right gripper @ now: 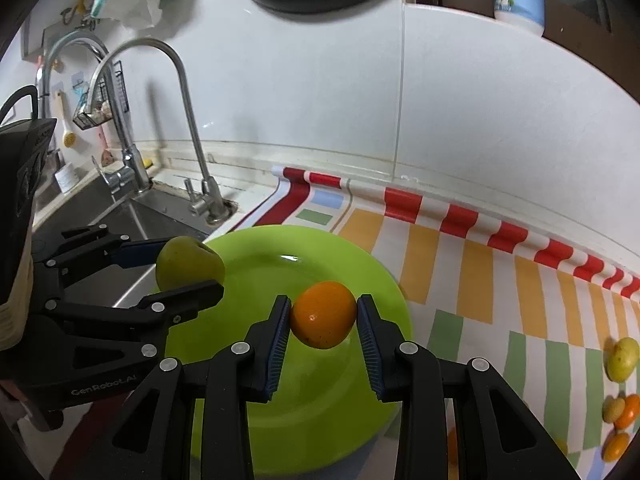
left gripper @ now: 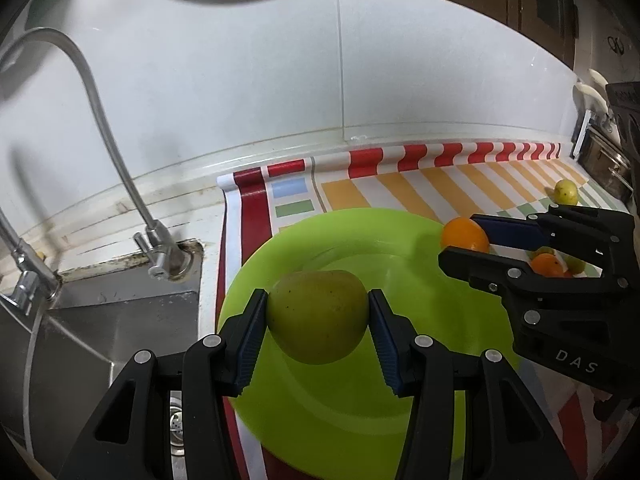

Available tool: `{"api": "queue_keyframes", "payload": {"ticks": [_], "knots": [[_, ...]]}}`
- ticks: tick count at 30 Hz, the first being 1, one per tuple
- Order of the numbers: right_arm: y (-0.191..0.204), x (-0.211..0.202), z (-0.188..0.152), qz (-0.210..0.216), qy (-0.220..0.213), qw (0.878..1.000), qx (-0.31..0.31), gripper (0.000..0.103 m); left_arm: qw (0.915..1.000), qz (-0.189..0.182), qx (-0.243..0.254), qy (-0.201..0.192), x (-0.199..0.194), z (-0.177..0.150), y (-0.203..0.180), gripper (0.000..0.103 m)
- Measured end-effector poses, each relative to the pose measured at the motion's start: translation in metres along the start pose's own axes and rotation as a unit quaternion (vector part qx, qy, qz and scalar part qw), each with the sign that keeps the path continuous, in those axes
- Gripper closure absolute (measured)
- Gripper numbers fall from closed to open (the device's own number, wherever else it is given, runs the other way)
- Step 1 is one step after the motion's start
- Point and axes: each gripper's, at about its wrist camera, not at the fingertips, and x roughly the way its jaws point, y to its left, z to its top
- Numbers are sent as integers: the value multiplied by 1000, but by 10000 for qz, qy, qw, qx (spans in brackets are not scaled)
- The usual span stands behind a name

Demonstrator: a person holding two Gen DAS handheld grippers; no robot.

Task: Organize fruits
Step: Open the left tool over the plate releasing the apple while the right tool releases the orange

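My left gripper [left gripper: 318, 314] is shut on a green fruit [left gripper: 318, 316] and holds it above the lime green plate [left gripper: 360, 400]. My right gripper [right gripper: 323, 314] is shut on an orange fruit [right gripper: 323, 314] and holds it above the same plate [right gripper: 312, 420]. In the left wrist view the right gripper [left gripper: 464, 240] shows at the plate's right rim with the orange [left gripper: 464, 236]. In the right wrist view the left gripper [right gripper: 190, 266] shows at the plate's left rim with the green fruit [right gripper: 188, 264].
The plate lies on a striped mat [right gripper: 480, 280] beside a steel sink [left gripper: 100, 340] with faucets [right gripper: 176, 120]. Loose fruits lie at the mat's right: a yellow one [right gripper: 622, 358], several small orange and yellow ones [right gripper: 620, 412], and a yellow fruit [left gripper: 566, 191]. A tiled wall is behind.
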Motion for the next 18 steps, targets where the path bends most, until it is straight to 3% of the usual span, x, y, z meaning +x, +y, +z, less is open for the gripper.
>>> {"api": "queue_keyframes", "payload": {"ticks": [8, 11, 18], "knots": [[-7, 20, 3, 24, 64, 10000, 59, 67, 9998, -63, -31, 163, 20, 5, 2, 53], [-10, 17, 3, -66, -19, 9998, 159, 54, 10000, 1, -10, -34, 11, 6, 3, 45], [-8, -10, -1, -389, -204, 9989, 159, 54, 9992, 235, 48, -305, -16, 5, 1, 35]]}}
